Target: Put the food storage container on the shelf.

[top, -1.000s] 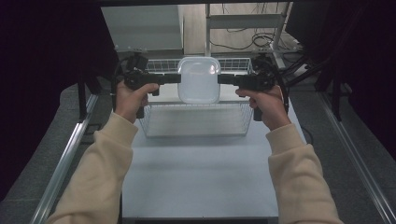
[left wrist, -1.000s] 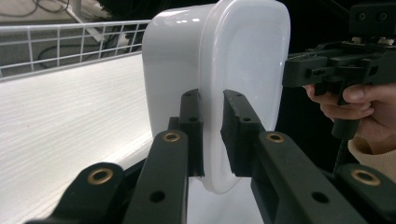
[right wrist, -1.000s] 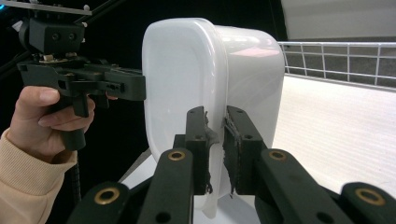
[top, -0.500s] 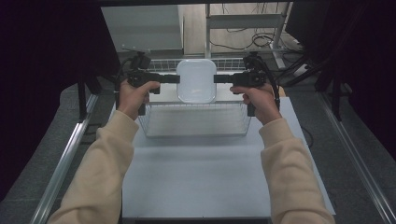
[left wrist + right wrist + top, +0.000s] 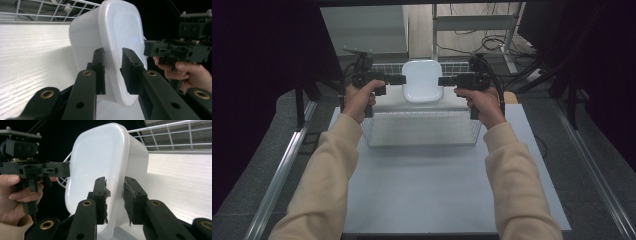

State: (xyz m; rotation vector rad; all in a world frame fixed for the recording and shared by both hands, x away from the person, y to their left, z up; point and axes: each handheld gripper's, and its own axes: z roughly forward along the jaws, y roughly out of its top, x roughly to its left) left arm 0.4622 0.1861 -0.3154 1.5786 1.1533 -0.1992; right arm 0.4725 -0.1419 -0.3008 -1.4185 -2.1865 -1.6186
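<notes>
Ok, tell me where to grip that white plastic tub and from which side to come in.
Grip the white tub by its projecting rim, one gripper at each short side, coming in level from left and right. The rim is thin enough to fit between the jaws, while the body looks too wide. That is how the left gripper and right gripper sit now, jaws straddling the rim above the wire basket.
</notes>
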